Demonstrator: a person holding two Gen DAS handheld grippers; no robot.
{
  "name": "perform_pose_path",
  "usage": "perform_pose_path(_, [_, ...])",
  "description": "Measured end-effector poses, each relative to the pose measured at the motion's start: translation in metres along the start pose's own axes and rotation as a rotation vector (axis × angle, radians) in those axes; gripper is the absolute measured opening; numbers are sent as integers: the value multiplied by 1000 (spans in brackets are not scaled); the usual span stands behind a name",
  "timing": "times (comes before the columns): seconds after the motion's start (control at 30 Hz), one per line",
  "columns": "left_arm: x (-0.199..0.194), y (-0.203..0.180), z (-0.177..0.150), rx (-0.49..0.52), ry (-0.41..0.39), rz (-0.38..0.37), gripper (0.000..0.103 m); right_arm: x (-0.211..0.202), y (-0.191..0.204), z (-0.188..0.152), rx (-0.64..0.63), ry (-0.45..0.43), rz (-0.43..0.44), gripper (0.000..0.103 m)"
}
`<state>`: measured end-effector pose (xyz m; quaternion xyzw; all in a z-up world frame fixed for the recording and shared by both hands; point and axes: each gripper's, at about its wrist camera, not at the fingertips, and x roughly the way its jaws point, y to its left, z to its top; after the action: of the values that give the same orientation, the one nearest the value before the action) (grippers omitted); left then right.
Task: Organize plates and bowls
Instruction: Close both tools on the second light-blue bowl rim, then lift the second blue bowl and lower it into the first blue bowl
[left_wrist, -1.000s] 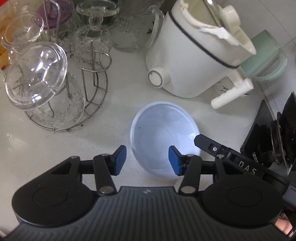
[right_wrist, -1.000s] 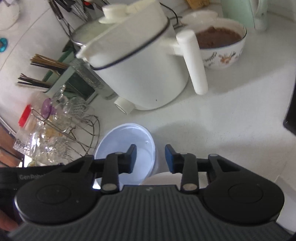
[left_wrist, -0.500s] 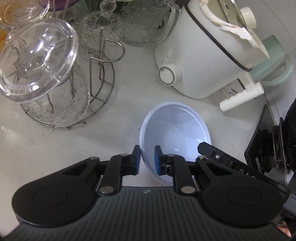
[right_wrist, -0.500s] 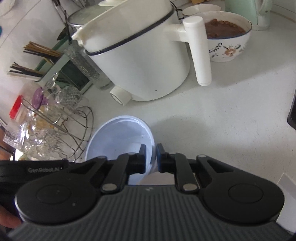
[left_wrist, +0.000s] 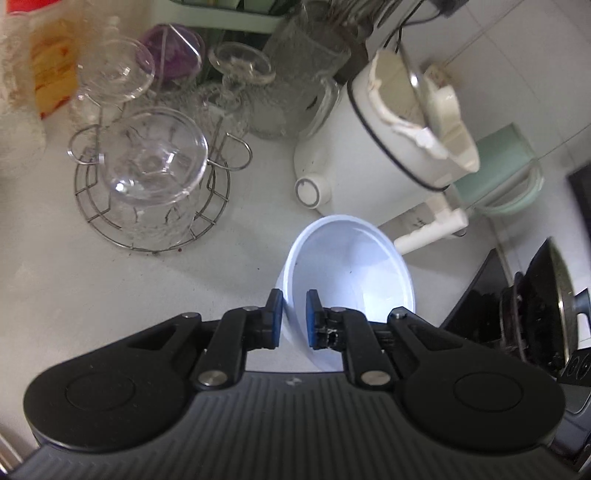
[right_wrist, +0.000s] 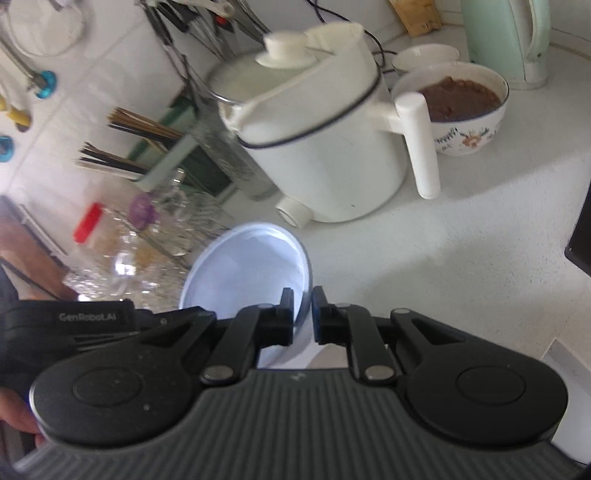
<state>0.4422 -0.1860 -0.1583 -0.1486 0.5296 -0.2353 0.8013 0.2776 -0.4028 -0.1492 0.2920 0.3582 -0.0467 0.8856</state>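
Note:
A pale blue-white plastic bowl (left_wrist: 354, 273) is held at its rim by both grippers and looks lifted and tilted above the white counter. My left gripper (left_wrist: 294, 318) is shut on the bowl's near left rim, one pad inside and one outside. My right gripper (right_wrist: 302, 315) is shut on the bowl's (right_wrist: 243, 273) right rim. A flowered bowl of brown food (right_wrist: 465, 107) and a small white bowl (right_wrist: 424, 55) stand at the back right.
A white electric pot (left_wrist: 388, 147) with a side handle stands just behind the bowl. A wire rack of glassware (left_wrist: 151, 184) is to the left. A mint kettle (right_wrist: 506, 40) is at the back right, a black stove (left_wrist: 535, 306) at the right edge.
Both grippers closed on the bowl's rim from open. The bowl has since risen and tilted off the counter, and the views have pulled back.

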Motion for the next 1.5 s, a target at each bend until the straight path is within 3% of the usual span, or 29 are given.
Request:
perform_pose_path(0.7, [-87, -8, -29, -11, -130, -19, 15, -59, 29, -16, -19, -65, 101, 14])
perform_pose_path(0.93, [-107, -1, -37, -60, -145, -24, 15, -70, 38, -20, -27, -46, 131, 15])
perform_pose_path(1.3, [-131, 9, -37, -43, -149, -15, 15, -76, 57, -23, -18, -23, 155, 15])
perform_pose_path(1.5, [-142, 28, -37, -60, -152, -5, 15, -71, 76, -29, -73, -10, 154, 15])
